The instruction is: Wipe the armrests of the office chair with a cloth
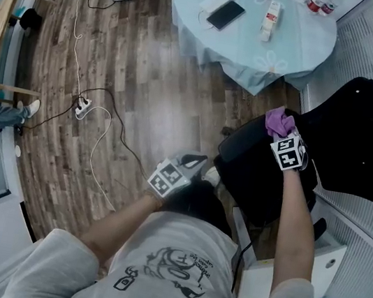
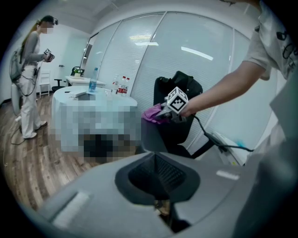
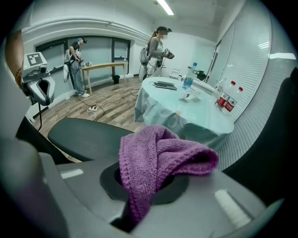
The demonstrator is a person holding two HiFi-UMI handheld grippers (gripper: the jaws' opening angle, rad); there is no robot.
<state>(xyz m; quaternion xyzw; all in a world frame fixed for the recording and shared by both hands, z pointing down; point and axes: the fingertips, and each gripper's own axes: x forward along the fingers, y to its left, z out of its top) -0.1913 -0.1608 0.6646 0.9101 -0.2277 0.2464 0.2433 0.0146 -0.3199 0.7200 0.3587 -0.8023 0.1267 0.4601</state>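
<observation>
Right gripper (image 1: 283, 131) pinches purple cloth (image 3: 158, 158) at office chair (image 1: 254, 170), left gripper (image 2: 160, 179) closed empty; we reckon wiping's starting, next press cloth along an armrest.

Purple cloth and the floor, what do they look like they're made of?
The purple cloth looks like soft terry or microfibre, matte: nubby ribbed weave, limp folds. The floor looks like wood-grain planks, perhaps laminate or real wood, slightly glossy: streaked brown boards with seams and a pale glare.
</observation>
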